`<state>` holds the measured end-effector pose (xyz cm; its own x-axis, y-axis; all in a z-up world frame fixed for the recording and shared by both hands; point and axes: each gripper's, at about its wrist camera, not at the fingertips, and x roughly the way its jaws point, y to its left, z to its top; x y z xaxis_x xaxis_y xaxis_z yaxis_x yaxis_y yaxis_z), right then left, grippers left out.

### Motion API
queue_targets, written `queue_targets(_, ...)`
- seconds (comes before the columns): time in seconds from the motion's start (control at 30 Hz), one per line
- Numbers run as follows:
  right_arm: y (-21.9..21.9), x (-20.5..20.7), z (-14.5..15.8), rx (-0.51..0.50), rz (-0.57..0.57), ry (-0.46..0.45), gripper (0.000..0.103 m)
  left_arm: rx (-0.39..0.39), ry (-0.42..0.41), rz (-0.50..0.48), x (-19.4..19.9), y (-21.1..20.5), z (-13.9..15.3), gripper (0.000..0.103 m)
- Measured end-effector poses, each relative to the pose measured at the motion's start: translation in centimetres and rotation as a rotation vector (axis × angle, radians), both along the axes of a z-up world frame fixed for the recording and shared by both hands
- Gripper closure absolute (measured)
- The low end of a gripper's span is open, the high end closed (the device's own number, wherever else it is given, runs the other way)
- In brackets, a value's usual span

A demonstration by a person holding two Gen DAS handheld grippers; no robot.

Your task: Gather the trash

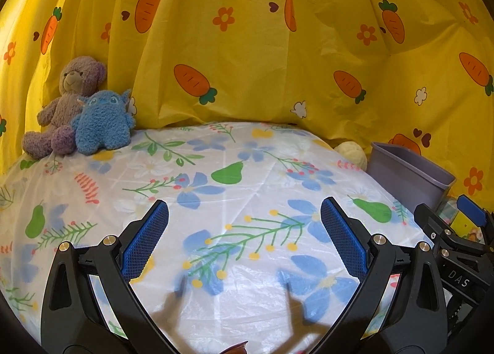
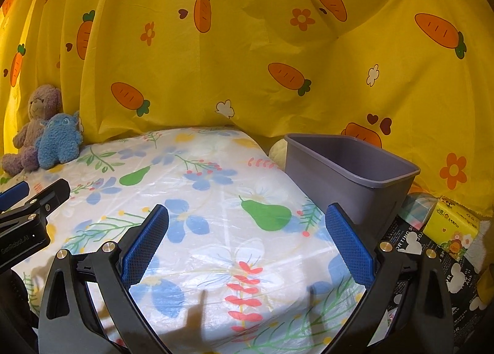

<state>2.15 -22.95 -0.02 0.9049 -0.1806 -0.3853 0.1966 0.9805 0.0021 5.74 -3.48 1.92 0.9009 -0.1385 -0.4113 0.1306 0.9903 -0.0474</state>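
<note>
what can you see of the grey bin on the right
The grey bin is a rectangular tub that looks like smooth matte plastic, with a thin rolled rim and walls tapering slightly downward. It stands upright with its mouth open, and no contents show from this angle. It sits just off the right edge of the floral cloth, in front of the yellow carrot curtain. A pale round object sits right behind its far left corner. Neither gripper touches it.
</note>
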Motion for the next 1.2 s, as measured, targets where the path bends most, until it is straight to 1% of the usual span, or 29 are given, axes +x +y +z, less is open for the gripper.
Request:
queue_targets(0.37, 0.12, -0.08, 0.08, -0.004, -0.001, -0.004, 0.005, -0.008, -0.001, -0.014, -0.14, -0.13, 0.03, 0.006)
queue_targets(1.2, 0.16, -0.12, 0.18, -0.003, -0.004, -0.007, 0.005, -0.008, -0.001, -0.014, -0.10, -0.31, 0.05, 0.006)
